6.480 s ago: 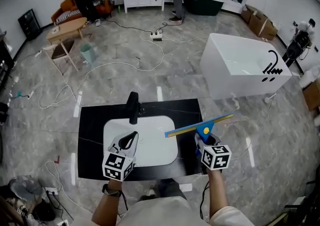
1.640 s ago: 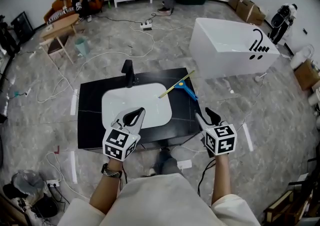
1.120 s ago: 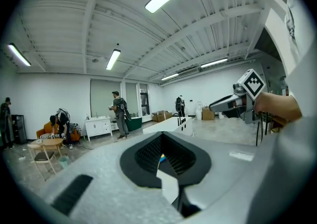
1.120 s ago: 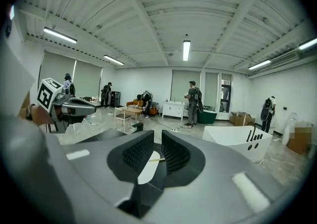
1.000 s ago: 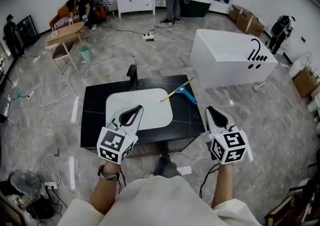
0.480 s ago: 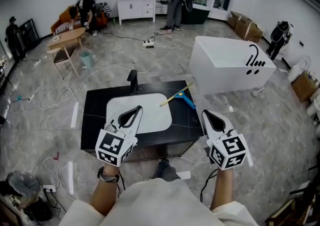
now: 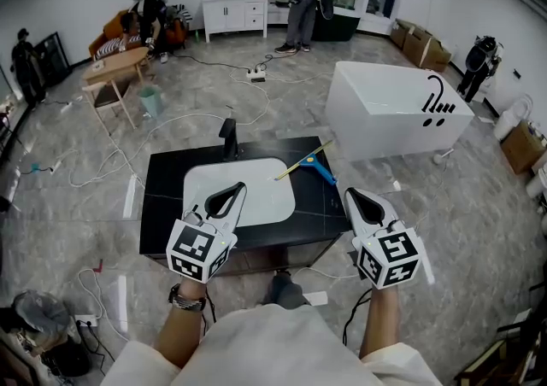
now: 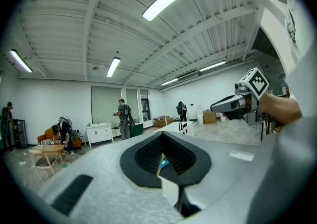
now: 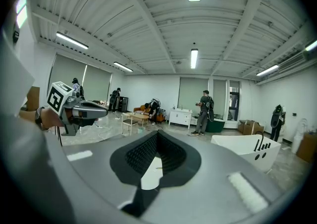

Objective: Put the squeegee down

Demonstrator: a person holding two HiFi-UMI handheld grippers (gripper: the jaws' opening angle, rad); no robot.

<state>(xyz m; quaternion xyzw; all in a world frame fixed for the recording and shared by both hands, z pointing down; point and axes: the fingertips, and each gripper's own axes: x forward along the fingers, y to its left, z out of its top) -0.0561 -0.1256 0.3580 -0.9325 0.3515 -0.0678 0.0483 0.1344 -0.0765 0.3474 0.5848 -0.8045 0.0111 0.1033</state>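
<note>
The squeegee (image 7: pixel 309 162), with a blue handle and a long yellow blade, lies flat on the black counter (image 7: pixel 162 205). It rests at the right side of the white sink basin (image 7: pixel 239 188), its blade tip reaching over the basin's rim. My left gripper (image 7: pixel 227 196) hovers shut over the basin's near edge, holding nothing. My right gripper (image 7: pixel 359 199) is shut and empty, off the counter's near right corner and well short of the squeegee. A sliver of the squeegee (image 8: pixel 161 160) shows between the jaws in the left gripper view.
A black faucet (image 7: pixel 227 138) stands at the basin's far edge. A white bathtub (image 7: pixel 395 111) sits to the far right. Cables trail over the floor (image 7: pixel 197 111). A wooden table (image 7: pixel 115 58), a white cabinet (image 7: pixel 238 5) and several people are at the back.
The squeegee, once held by my right gripper over the sink, now lies on the counter. Both grippers have drawn back toward me. Over the last half second nothing visibly moves.
</note>
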